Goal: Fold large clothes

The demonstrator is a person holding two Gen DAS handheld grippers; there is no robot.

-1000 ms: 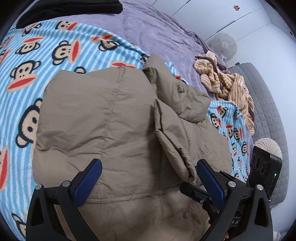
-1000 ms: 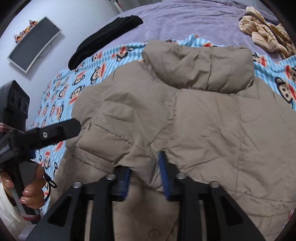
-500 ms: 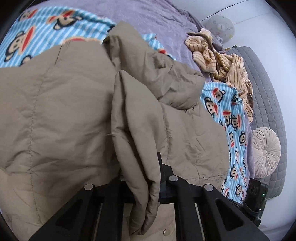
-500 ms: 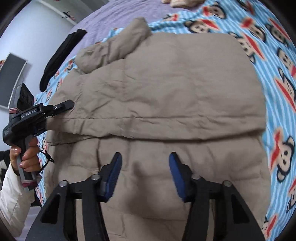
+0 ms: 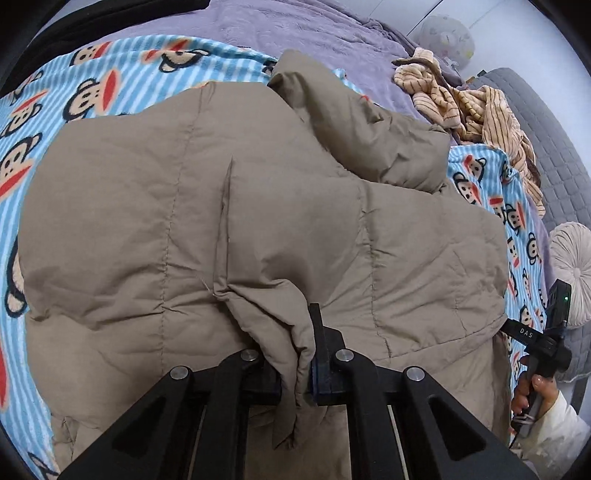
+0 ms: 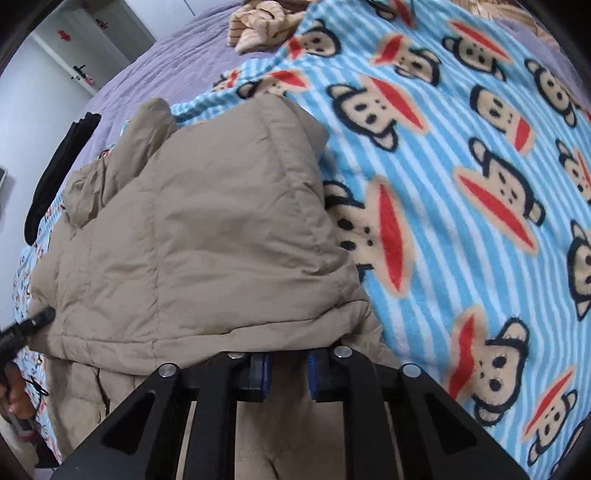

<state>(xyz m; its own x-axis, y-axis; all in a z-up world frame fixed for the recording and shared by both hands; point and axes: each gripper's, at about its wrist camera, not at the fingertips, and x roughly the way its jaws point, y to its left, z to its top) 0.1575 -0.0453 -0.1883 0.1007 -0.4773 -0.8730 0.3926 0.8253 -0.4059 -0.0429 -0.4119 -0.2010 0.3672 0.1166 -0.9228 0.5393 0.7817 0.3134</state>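
A tan puffer jacket [image 5: 258,203] lies partly folded on a blue striped monkey blanket [image 5: 110,85]. My left gripper [image 5: 295,369] is shut on a raised fold of the jacket at its near edge. In the right wrist view, the jacket [image 6: 203,240] covers the left half and its folded edge drapes over my right gripper [image 6: 288,369]. The right jaws are closing on that edge, with fabric between the pads and the fingertips hidden under it. The left view shows the right gripper [image 5: 511,326] at the jacket's right corner. The left gripper [image 6: 48,315] shows at the jacket's opposite corner.
A striped tan garment [image 5: 472,107] lies crumpled on the purple bedspread [image 5: 295,29] beyond the jacket. A black garment [image 6: 59,177] lies at the far side. A grey quilted headboard [image 5: 546,147] and a round cushion [image 5: 572,269] stand to the right. The blanket [image 6: 461,184] is bare right of the jacket.
The left gripper went from wide open to shut on a jacket fold. The right gripper let go of the fold, slid to the jacket's right edge, and its jaws narrowed there.
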